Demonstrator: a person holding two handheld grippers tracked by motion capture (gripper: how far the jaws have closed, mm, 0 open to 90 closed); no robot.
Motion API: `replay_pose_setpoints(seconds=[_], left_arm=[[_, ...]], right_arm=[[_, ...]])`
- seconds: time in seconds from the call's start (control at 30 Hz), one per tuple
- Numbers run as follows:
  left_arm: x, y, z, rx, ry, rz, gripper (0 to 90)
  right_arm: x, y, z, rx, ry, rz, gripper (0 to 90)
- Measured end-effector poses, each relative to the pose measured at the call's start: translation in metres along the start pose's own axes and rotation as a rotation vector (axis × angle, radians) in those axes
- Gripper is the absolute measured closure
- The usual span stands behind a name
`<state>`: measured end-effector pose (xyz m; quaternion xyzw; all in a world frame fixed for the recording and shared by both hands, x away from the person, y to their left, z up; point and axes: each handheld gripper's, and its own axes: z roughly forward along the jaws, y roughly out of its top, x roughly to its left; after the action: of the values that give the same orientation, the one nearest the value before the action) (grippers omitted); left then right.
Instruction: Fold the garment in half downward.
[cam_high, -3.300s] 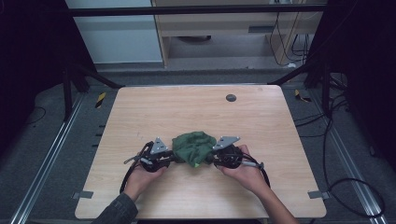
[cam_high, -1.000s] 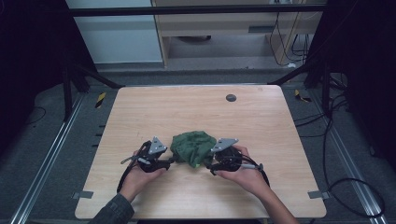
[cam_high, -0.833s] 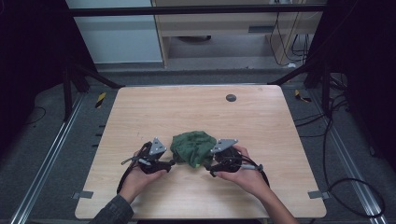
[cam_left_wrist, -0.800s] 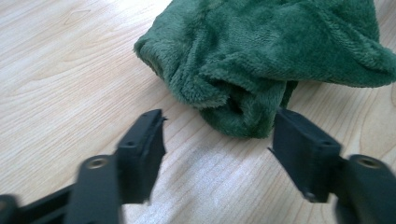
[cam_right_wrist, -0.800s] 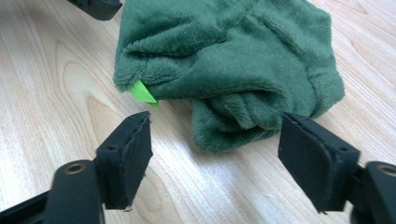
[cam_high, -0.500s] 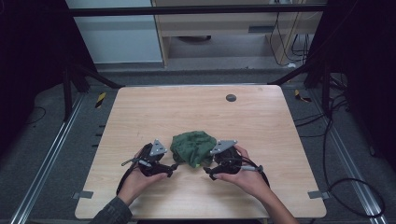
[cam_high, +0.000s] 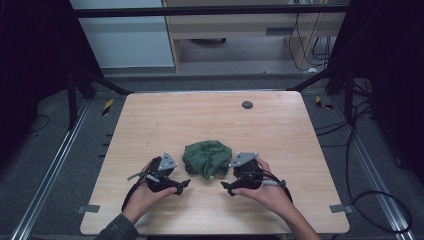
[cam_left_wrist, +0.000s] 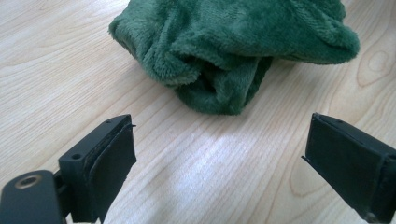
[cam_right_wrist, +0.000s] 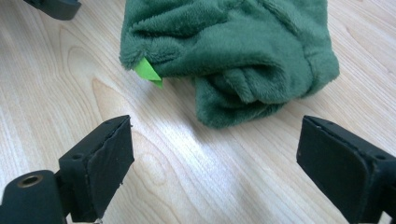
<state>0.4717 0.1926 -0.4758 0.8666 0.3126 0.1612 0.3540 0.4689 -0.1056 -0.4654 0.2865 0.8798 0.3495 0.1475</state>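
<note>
Cloth: I saw the crumpled green fleece cloth (cam_high: 207, 159) at frame centre, between both tongs, equally near.
Tongs: my left tongs (cam_high: 183, 186) and right tongs (cam_high: 226, 188) had just been opening; spread, nothing held.

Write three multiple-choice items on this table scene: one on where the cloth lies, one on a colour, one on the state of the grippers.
1. Where is the green cloth?
A. Between the two grippers
B. At the table's far edge
C. On the floor

2. What colour is the small tag on the cloth?
A. Red
B. Light green
C. White

3. How are the left gripper and right gripper?
A. Both shut on the cloth
B. One shut
C. Both open, off the cloth

Key: A, the grippers flank it; B, the right gripper view shows it; C, bare table lies between the jaws.
</note>
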Motion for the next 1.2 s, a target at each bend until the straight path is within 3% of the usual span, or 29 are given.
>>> replay_pose_setpoints(seconds=[0.33,0.53,0.7,0.93,1.1,1.2], left_arm=[[0.007,-0.007,-0.015,-0.009,0.005,0.012,5.8],[0.024,-0.012,-0.021,0.003,0.027,0.003,5.8],[0.04,-0.017,-0.022,0.033,0.06,-0.013,5.9],[0.066,-0.027,-0.019,0.051,0.112,-0.071,5.9],[0.084,-0.032,-0.01,0.046,0.135,-0.13,6.2],[0.092,-0.034,-0.004,0.037,0.154,-0.154,6.2]], right_arm=[[-0.01,-0.011,-0.014,0.009,-0.027,-0.021,7.0],[-0.026,-0.019,-0.022,0.003,-0.047,0.018,7.1],[-0.045,-0.027,-0.022,0.027,-0.099,0.07,12.6],[-0.074,-0.039,-0.018,0.039,-0.155,0.151,11.9],[-0.094,-0.047,-0.014,0.012,-0.202,0.275,10.7],[-0.102,-0.052,-0.01,0.017,-0.234,0.318,10.5]])
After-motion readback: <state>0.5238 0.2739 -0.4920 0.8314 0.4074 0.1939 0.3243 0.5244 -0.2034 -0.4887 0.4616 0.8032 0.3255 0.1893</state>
